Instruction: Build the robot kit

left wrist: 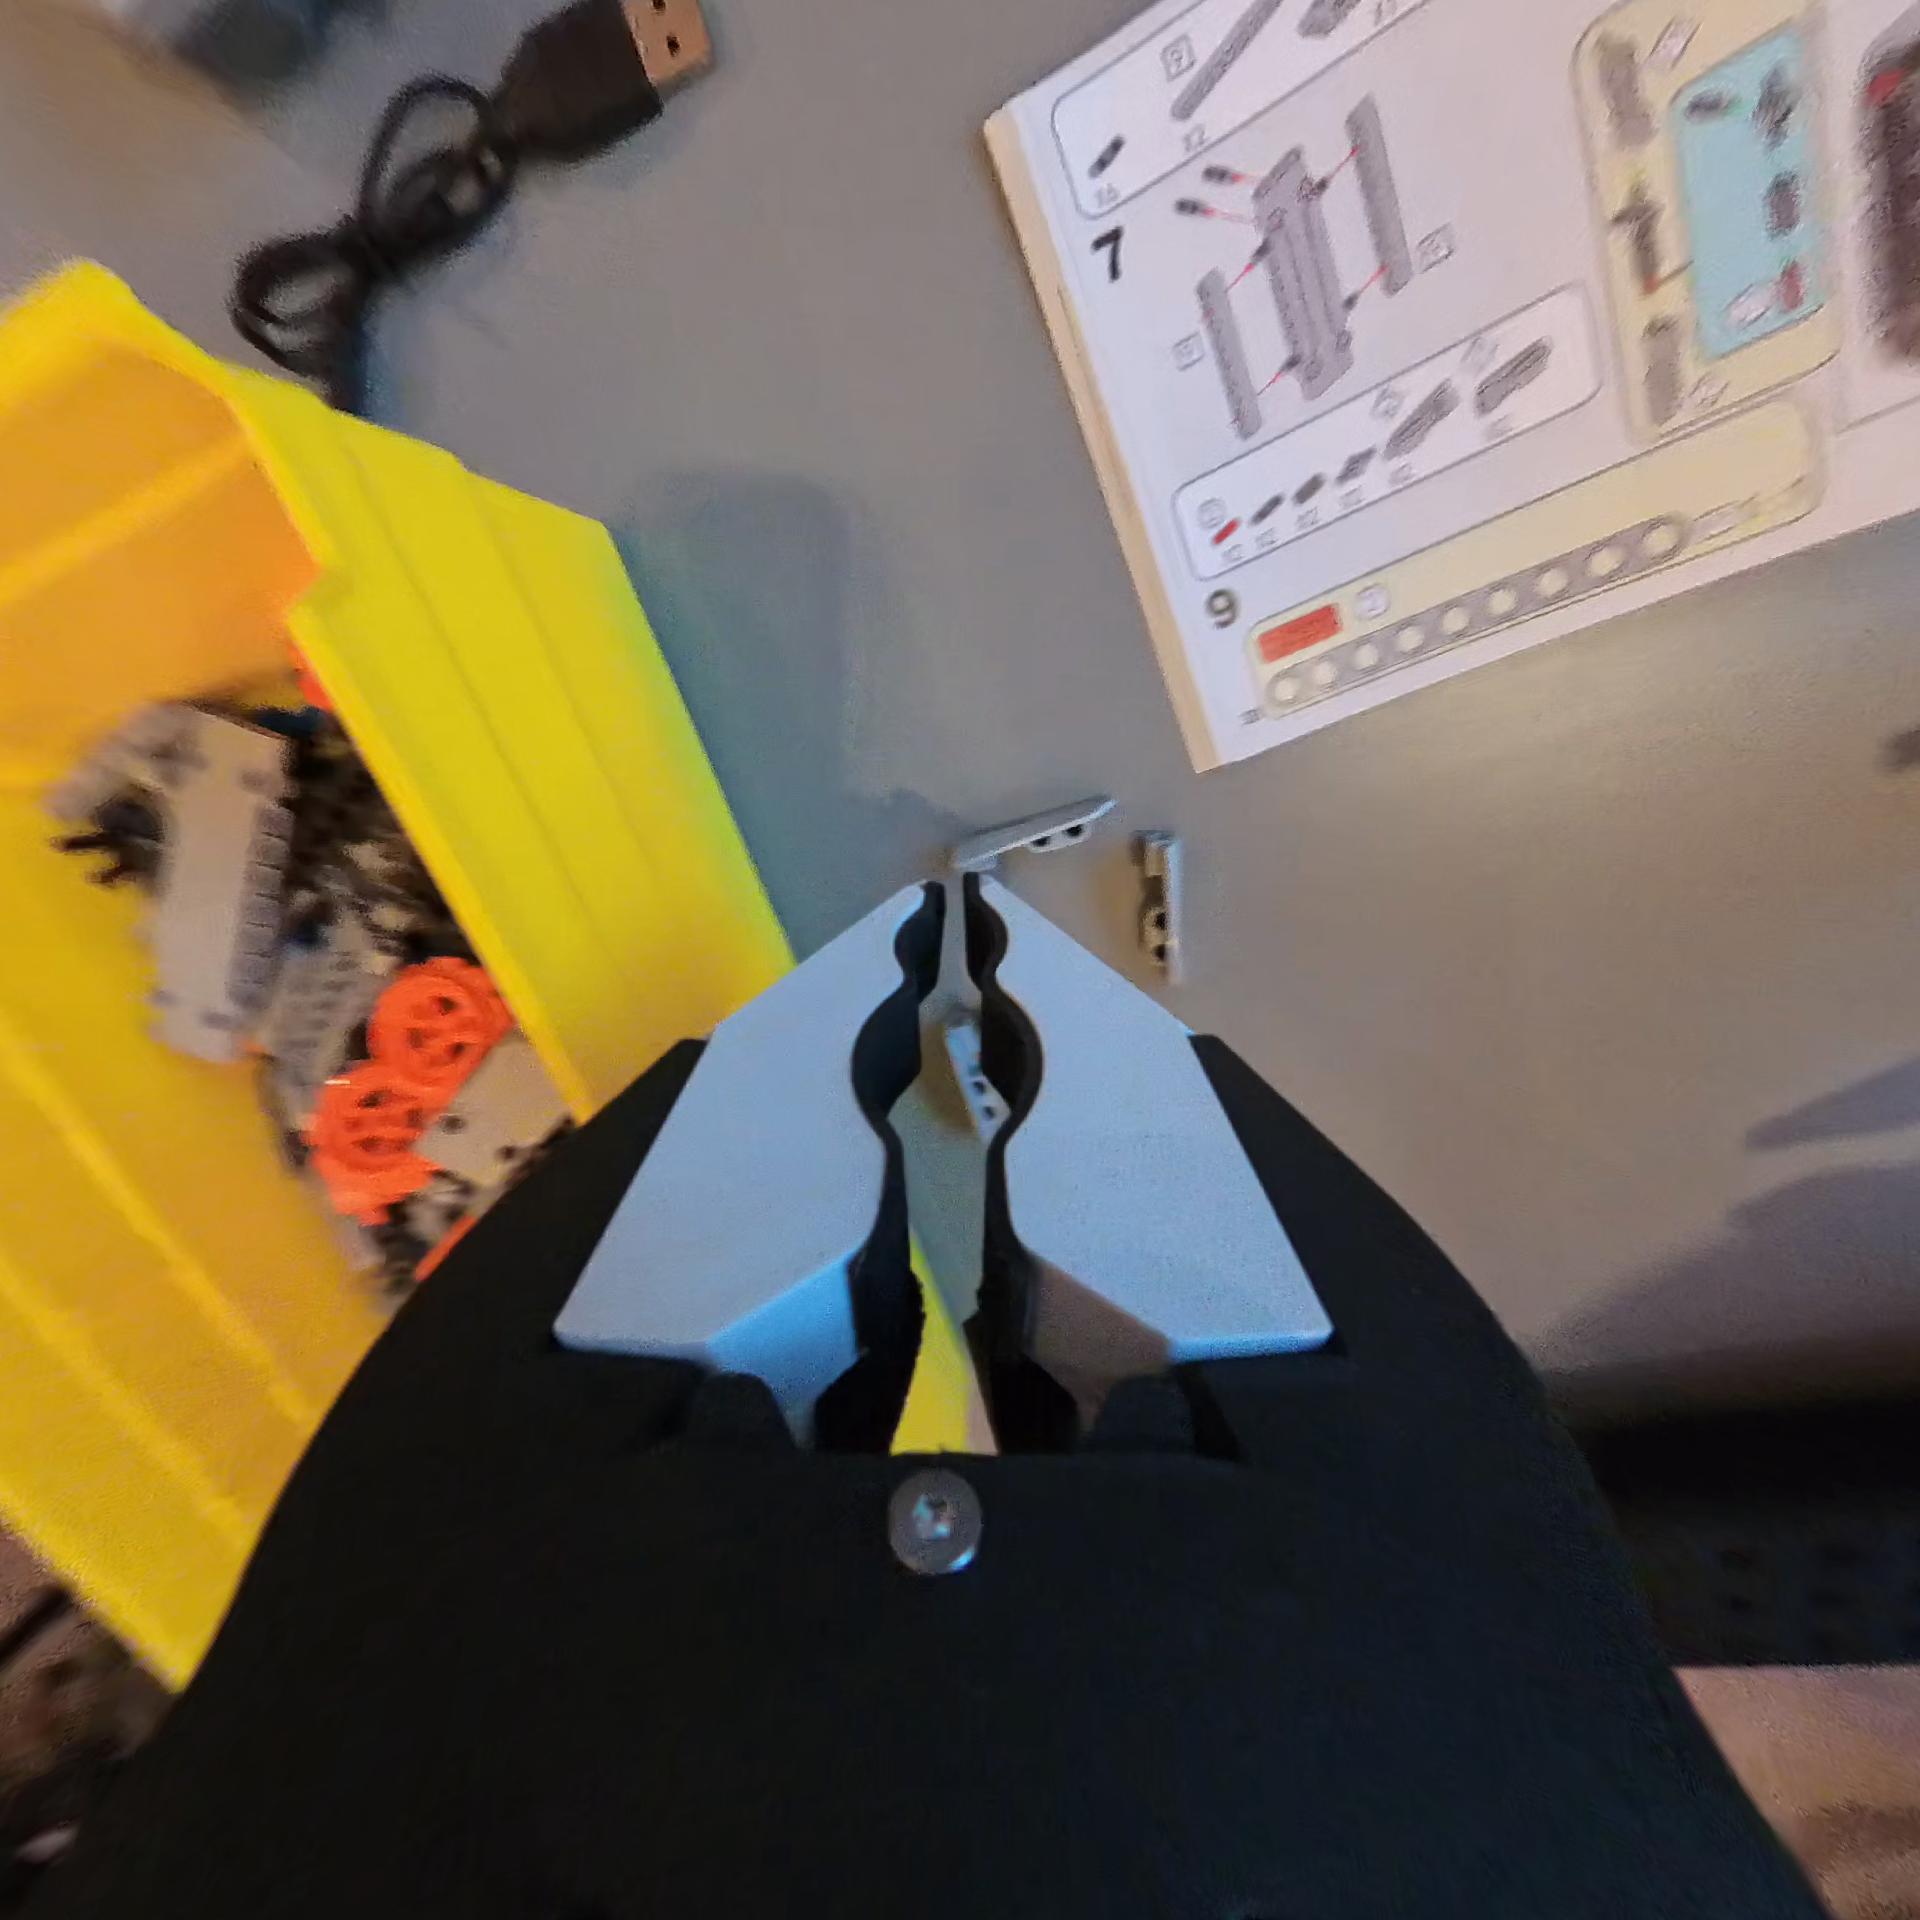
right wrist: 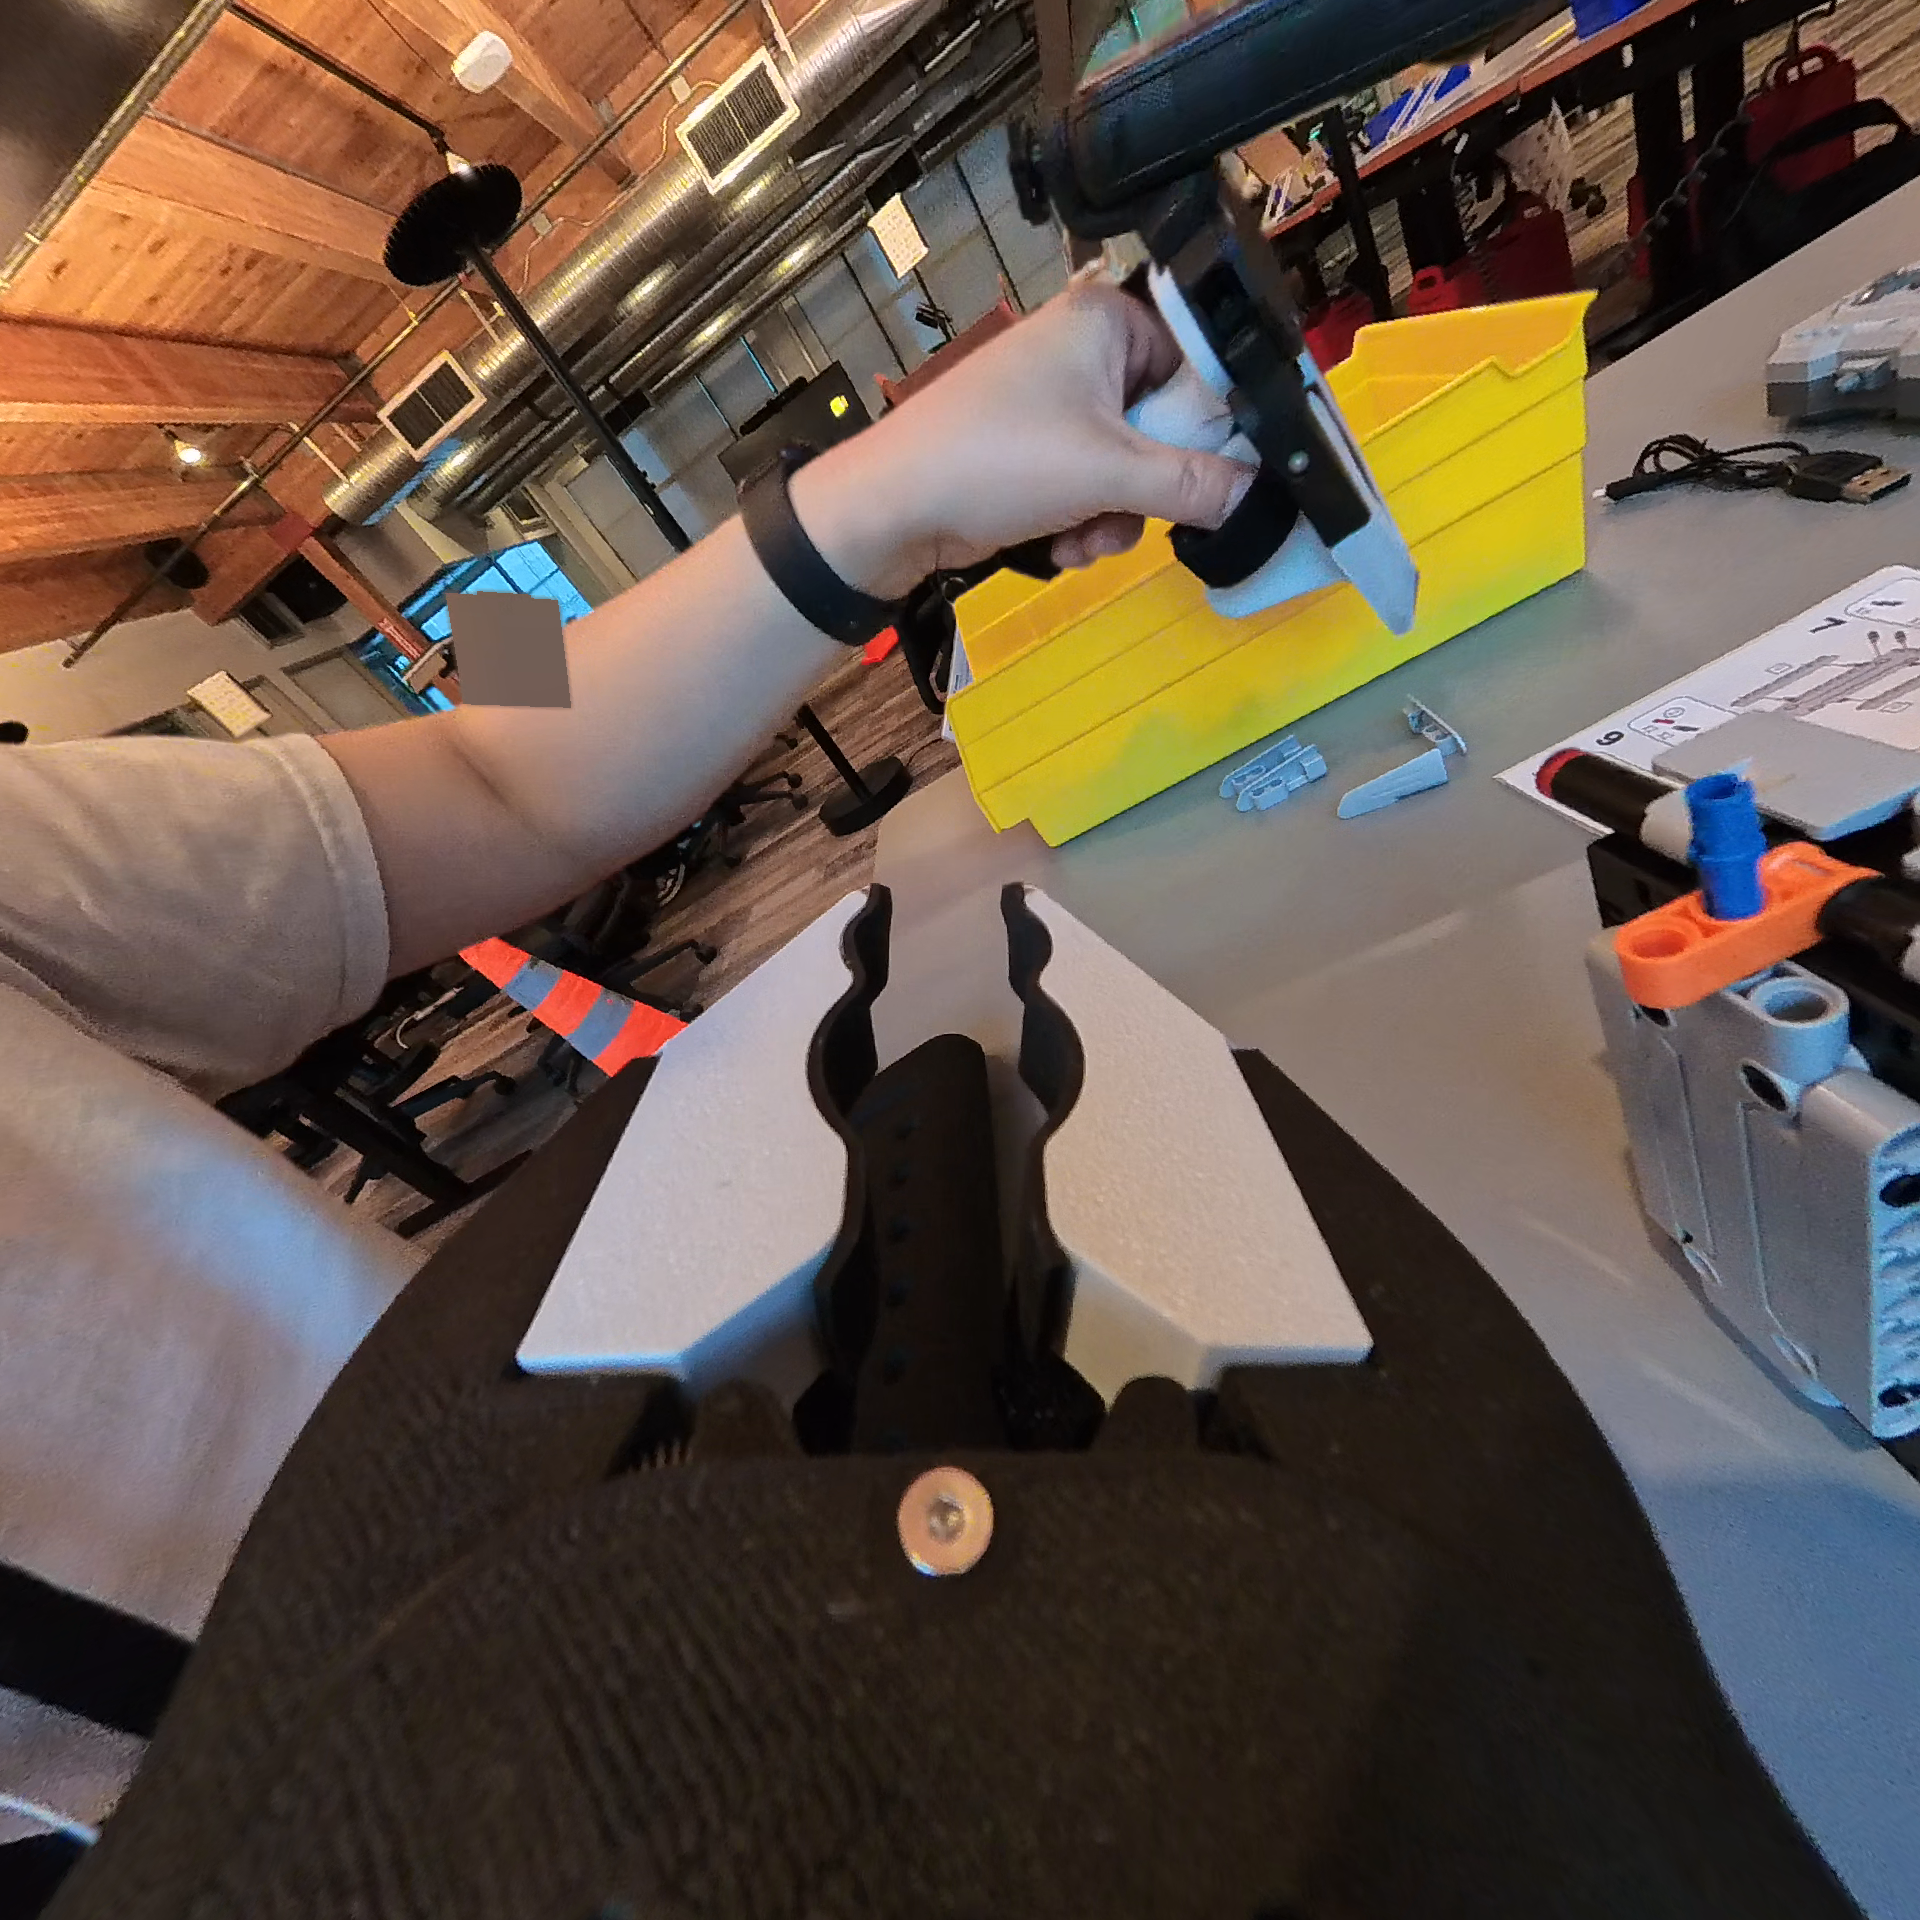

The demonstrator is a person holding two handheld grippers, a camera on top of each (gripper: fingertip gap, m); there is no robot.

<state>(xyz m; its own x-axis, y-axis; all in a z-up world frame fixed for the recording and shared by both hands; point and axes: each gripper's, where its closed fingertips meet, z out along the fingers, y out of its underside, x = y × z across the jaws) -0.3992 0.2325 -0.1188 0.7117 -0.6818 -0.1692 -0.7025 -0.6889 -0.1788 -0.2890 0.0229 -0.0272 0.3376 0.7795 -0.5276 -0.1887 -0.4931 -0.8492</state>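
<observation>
My left gripper point(left wrist: 954, 888) is shut with only a thin slit between the tips and holds nothing. It hovers above the grey table beside the yellow bin point(left wrist: 468, 675). Just beyond its tips lie a small grey beam point(left wrist: 1034, 831) and a grey angled piece point(left wrist: 1162, 904); another grey piece point(left wrist: 971, 1070) shows on the table through the slit. In the right wrist view a hand holds the left gripper point(right wrist: 1392, 592) above these grey pieces point(right wrist: 1392, 784). My right gripper point(right wrist: 945, 899) is open and empty near the table's edge.
The yellow bin point(right wrist: 1247, 675) holds orange wheels point(left wrist: 416, 1070) and mixed parts. An open instruction booklet point(left wrist: 1455, 364) lies to the right, a black USB cable point(left wrist: 468, 156) behind. A partly built grey model with an orange beam and blue pin point(right wrist: 1725, 935) stands at right.
</observation>
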